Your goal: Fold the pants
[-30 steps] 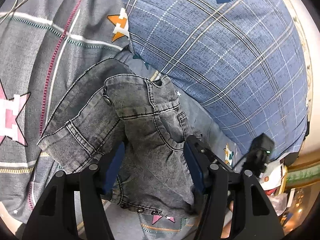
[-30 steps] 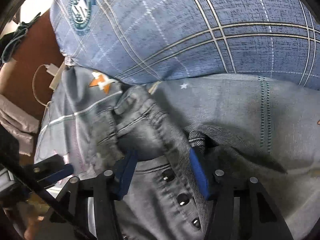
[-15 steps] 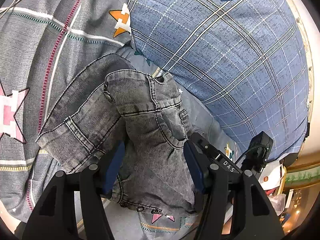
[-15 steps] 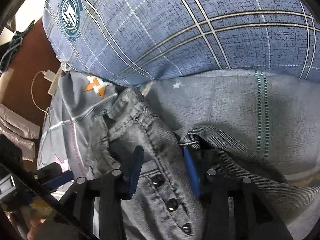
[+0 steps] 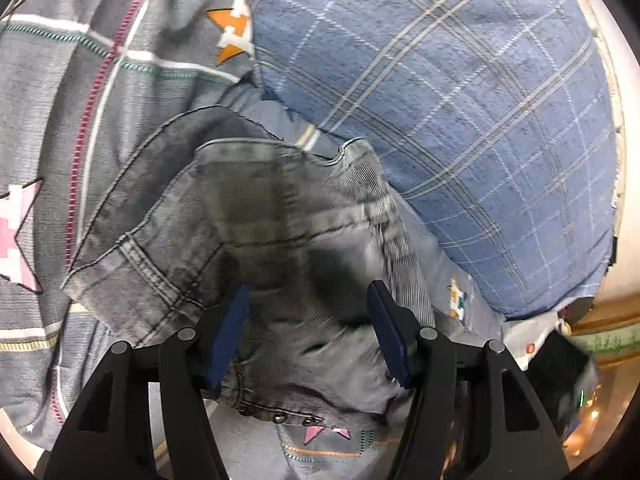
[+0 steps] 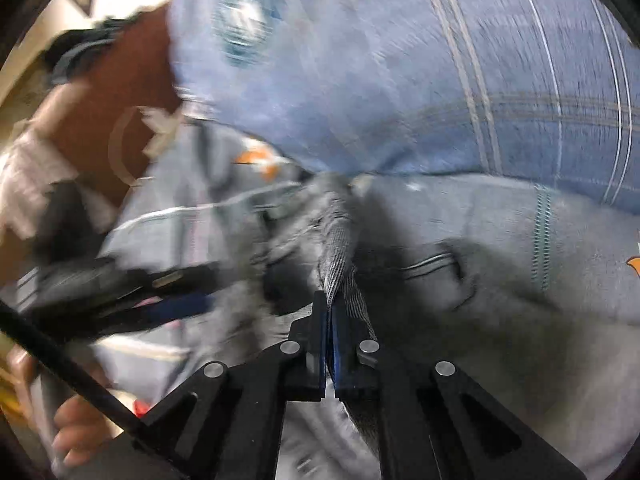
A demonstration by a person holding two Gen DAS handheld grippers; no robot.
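Grey washed denim pants [image 5: 280,240] lie bunched on a grey patterned bedsheet [image 5: 80,80], just beside a blue plaid pillow [image 5: 460,120]. The right hand-held gripper [image 6: 329,316] has just closed and is clamped on a raised fold of the denim, its blue pads together with cloth between them. The left hand-held gripper [image 5: 308,320] stands apart, its fingers [image 5: 384,320] straddling the heap near the button fly; no pressing contact is discernible.

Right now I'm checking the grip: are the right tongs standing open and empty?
No, the right tongs are pinched shut on a fold of the grey pants.
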